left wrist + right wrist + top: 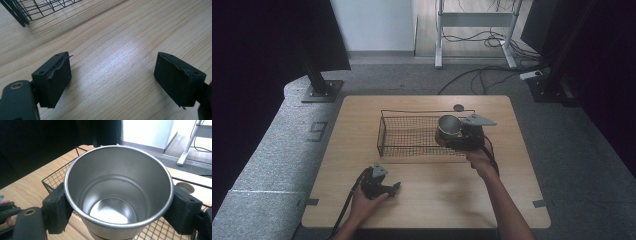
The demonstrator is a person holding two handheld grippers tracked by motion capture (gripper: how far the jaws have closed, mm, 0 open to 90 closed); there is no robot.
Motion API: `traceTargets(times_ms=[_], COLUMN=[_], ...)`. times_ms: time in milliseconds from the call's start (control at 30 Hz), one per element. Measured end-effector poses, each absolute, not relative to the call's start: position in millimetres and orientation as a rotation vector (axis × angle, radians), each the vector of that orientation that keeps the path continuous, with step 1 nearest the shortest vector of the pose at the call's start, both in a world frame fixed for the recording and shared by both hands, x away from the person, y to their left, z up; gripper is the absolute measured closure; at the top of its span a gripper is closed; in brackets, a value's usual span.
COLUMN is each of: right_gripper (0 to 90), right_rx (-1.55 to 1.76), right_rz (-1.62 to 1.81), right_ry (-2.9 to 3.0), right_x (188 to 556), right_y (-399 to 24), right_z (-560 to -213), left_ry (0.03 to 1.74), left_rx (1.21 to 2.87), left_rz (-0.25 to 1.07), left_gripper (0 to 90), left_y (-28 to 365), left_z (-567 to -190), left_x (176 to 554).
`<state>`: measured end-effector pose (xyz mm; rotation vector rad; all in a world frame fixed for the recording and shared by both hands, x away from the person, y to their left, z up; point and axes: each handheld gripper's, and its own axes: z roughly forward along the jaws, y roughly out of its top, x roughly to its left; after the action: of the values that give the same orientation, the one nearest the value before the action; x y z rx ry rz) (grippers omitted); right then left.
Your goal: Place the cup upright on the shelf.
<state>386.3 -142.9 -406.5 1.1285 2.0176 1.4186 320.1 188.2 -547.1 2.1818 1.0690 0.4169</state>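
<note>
A wooden table [427, 200], a small round disc [458, 107] at its far edge — cables [482, 75] across the grey floor beyond.

Place: lab or test room set up for recording.
Floor: grey carpet [272, 145], loose cables [482, 75] far right.
Surround: black curtains [257, 45] left and right, stand base [323, 91] far left.
Bench: plain wooden table [432, 200].

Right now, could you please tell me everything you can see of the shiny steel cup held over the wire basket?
The round, brushed steel cup tapers toward its base and has a rolled rim. It is empty, its mouth open upward, roughly upright. The right gripper clamps it with a black pad against each side, just under the rim. It sits at the right end of the black wire mesh basket on the wooden table.
</note>
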Motion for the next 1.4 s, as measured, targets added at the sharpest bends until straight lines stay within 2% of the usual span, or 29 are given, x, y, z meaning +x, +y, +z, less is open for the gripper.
traceTargets(times_ms=[1000,1400], right_gripper=[18.4,18.4], right_rx=[1.202,1.238], right_rz=[1.347,1.311], right_ry=[2.031,2.039], right_x=[423.2,438.3], right_y=[-133.9,-129.1], right_z=[-410.1,-421.7], left_ry=[1.07,1.069], left_rx=[2.181,2.181], left_rz=[0.415,0.417], left_gripper=[14.2,14.2], left_y=[188.2,188.2], left_z=[-547.2,-547.2], left_x=[320.2,320.3])
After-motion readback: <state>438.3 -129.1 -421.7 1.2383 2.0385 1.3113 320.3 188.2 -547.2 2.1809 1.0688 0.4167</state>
